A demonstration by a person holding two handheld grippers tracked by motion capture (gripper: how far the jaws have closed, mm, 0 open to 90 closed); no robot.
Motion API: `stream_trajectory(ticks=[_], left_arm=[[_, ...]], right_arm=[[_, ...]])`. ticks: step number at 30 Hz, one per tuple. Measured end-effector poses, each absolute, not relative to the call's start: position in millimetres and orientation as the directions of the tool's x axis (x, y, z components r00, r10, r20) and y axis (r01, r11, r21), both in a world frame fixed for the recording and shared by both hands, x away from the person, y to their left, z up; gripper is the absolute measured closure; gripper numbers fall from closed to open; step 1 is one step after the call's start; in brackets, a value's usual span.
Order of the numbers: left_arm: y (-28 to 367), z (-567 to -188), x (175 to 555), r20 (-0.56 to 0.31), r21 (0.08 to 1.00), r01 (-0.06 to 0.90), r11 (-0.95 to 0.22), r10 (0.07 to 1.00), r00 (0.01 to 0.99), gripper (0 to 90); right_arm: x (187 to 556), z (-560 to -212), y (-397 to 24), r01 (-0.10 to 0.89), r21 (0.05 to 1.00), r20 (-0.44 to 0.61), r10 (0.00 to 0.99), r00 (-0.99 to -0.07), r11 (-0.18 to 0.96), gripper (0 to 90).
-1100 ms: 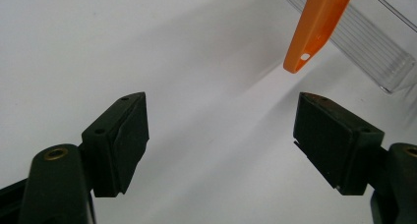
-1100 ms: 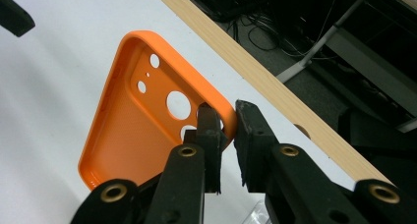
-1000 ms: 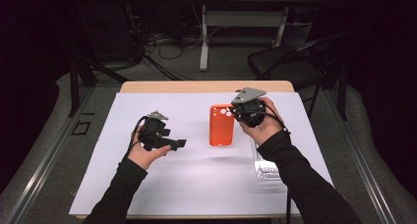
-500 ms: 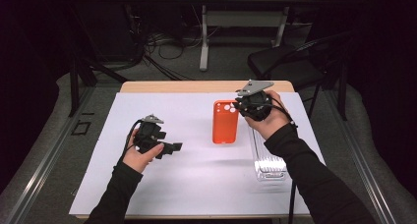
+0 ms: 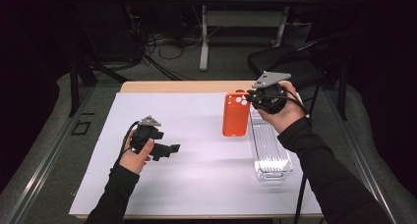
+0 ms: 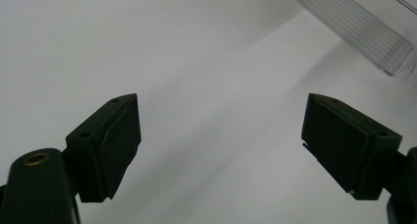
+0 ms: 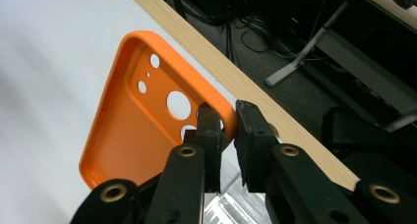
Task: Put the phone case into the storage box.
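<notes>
The right claw (image 7: 227, 130) stayed clamped on the orange phone case (image 5: 235, 115) at upper right, best lowered level into the clear tray (image 5: 270, 150); the left claw (image 6: 221, 150), empty, had just been opening.

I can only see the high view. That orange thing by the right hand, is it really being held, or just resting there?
Observer: It is held. In the right gripper view, the right gripper has its jaws shut on the rim of the orange phone case, at the end with the camera holes.
Operator: Is it a phone or an empty case?
Observer: An empty case: that view looks into its hollow, textured inside, with the white table cover showing through the holes.
Operator: And the left one, is anything in it?
Observer: No. In the left gripper view the left gripper has just been opening; its jaws stand wide apart over bare white cover, with a corner of the clear ribbed tray ahead.
</notes>
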State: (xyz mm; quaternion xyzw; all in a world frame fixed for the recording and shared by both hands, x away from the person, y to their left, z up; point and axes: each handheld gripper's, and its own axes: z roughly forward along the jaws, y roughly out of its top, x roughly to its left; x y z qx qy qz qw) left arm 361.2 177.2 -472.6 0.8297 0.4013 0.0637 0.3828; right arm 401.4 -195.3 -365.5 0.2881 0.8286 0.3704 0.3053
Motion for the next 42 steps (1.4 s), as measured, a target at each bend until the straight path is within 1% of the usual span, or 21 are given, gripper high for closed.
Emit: stream_trajectory(ticks=[8,20,42], left_arm=[[183,-472,360,-0.201,0.700,0.614,-0.364,0.724,0.659,15.4],[181,-474,359,-0.211,0.696,0.615,-0.371,0.712,0.669,15.5],[183,-477,361,-0.221,0.692,0.623,-0.364,0.715,0.663,15.5]], right_arm=[[399,-358,-214,0.242,0.789,-0.320,0.713,-0.624,0.565,81.9],[399,-357,-230,0.218,0.780,-0.358,0.704,-0.613,0.587,81.9],[406,-363,-261,0.216,0.781,-0.371,0.713,-0.594,0.586,81.8]])
